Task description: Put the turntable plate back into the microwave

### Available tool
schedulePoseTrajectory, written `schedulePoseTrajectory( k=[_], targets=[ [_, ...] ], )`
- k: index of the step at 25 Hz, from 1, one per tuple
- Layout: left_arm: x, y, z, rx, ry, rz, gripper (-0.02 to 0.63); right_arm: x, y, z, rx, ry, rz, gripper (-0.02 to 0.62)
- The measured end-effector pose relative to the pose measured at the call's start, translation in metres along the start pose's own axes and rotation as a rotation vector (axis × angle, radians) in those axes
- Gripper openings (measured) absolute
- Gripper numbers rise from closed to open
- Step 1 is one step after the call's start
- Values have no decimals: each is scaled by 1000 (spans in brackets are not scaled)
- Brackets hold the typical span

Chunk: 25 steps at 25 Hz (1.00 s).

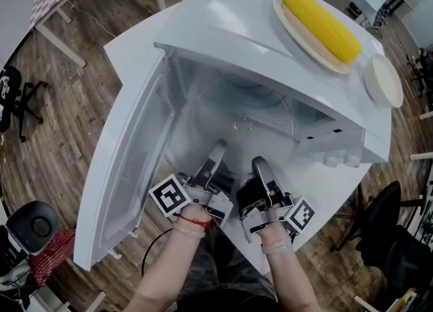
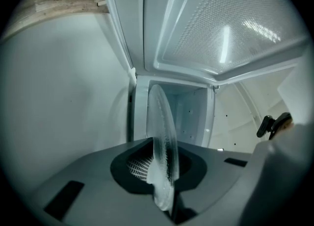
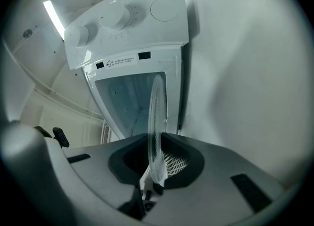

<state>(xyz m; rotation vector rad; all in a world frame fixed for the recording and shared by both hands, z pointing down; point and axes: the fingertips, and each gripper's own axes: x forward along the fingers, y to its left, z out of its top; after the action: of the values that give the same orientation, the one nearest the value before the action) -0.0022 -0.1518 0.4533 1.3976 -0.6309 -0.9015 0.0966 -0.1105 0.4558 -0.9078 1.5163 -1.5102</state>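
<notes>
We record the left claw (image 1: 216, 149) and right claw (image 1: 261, 166) each pinching the turntable plate (image 2: 162, 137) rim, lower centre.

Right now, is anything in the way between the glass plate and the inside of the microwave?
Nothing visible. The door is swung wide open, the cavity looks bare, and the left gripper and right gripper hold the turntable plate by its edge at the opening. The corn lies on top of the microwave, off the path.
</notes>
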Motion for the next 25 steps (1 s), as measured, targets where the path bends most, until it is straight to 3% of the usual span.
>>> schedulePoseTrajectory(
  k=[25],
  targets=[
    [27,7,7,-38,-8,-12,32,16,-5,19,-10,-44,12,52]
  ],
)
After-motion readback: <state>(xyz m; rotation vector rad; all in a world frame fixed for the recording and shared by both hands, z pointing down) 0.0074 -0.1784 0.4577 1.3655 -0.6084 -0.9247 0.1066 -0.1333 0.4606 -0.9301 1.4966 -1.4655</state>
